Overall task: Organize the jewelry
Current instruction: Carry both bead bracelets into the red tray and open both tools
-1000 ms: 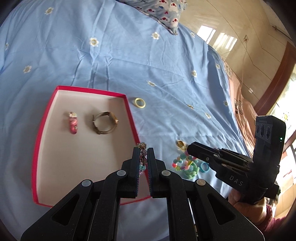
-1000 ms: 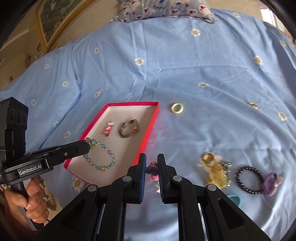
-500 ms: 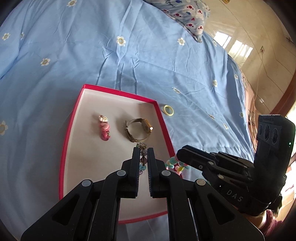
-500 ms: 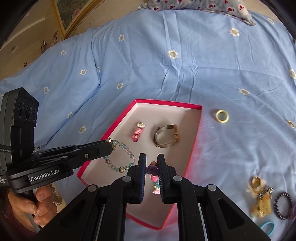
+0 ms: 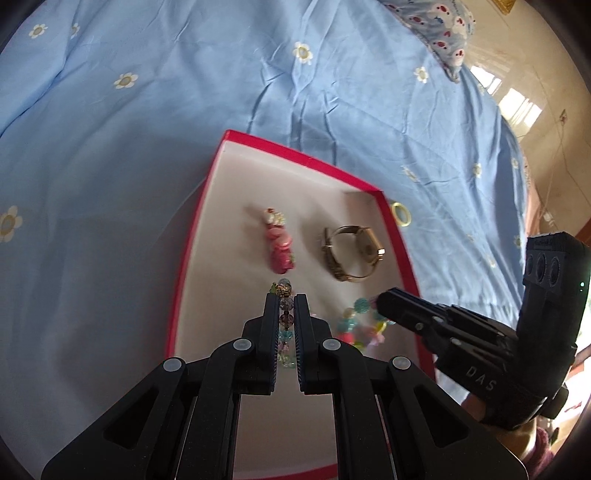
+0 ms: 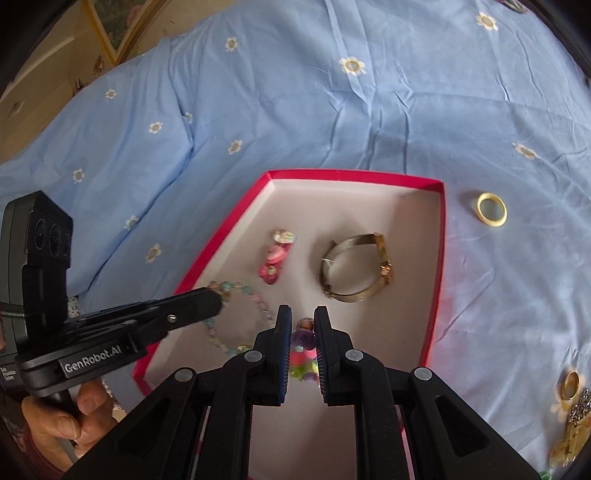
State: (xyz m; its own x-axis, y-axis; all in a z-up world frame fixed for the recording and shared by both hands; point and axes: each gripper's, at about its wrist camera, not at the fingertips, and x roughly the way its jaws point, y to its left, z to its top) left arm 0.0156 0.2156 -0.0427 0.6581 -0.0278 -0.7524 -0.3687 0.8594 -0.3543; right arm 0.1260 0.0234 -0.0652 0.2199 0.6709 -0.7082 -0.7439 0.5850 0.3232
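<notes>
A red-rimmed box with a white floor lies on the blue bedspread. Inside it are a pink charm and a gold watch. My left gripper is shut on a pale crystal bead bracelet over the box's near left part. My right gripper holds a colourful bead bracelet over the box, its jaws a little wider apart than before.
A yellow ring lies on the bedspread just right of the box. More gold jewelry lies at the right edge of the right wrist view. A patterned pillow lies at the far end of the bed.
Both grippers moved left from the loose jewelry pile to over the box, carrying their bracelets and coming lower. The right jaws have widened slightly around the colourful bracelet.
</notes>
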